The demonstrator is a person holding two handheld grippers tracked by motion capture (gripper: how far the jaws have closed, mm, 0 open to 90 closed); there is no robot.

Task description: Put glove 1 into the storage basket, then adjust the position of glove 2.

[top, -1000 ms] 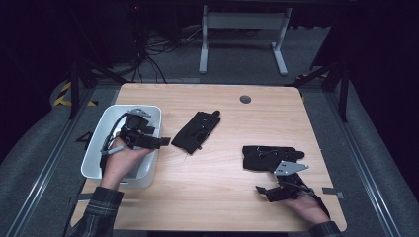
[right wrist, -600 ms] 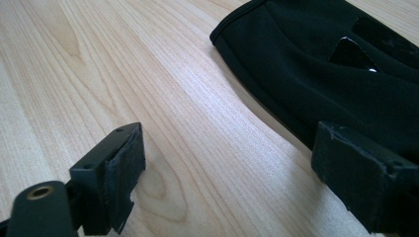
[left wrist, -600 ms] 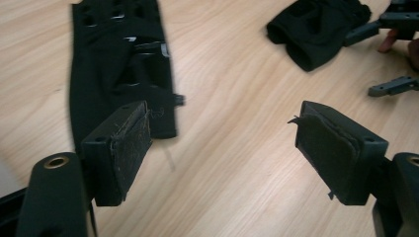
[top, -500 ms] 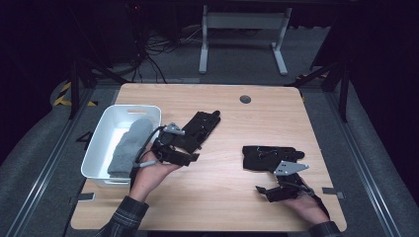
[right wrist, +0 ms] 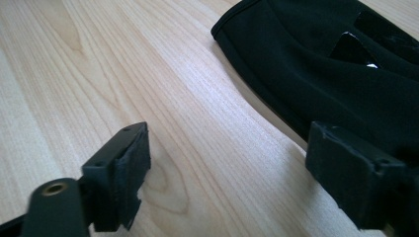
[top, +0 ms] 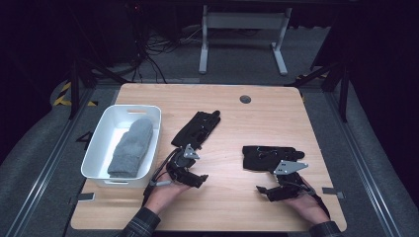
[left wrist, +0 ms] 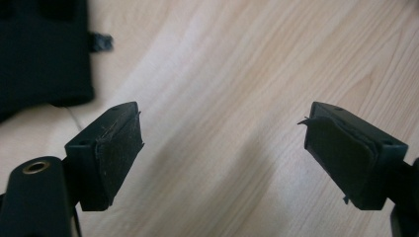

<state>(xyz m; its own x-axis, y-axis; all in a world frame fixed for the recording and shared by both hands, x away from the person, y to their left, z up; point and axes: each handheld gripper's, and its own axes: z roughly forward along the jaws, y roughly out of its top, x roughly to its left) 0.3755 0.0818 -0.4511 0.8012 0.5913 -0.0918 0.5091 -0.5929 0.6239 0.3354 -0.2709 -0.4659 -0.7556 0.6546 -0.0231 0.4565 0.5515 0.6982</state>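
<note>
Two black gloves lie on the wooden table, one at the middle and one to the right. A grey glove lies in the white bin. My left gripper is low over bare wood just in front of the middle black glove; its jaws have just been opening and hold nothing. My right gripper sits in front of the right black glove. Its jaws have just been closing a little over bare wood, one fingertip by the glove's hem.
The bin stands at the table's left edge. A round grommet is set in the far side of the tabletop. Beyond the table, a metal stand and cables lie on the dark floor.
My left gripper has come out of the bin, moving right and down to the table in front of the middle black glove. The grey glove now lies uncovered in the bin. The right hand stayed put.
</note>
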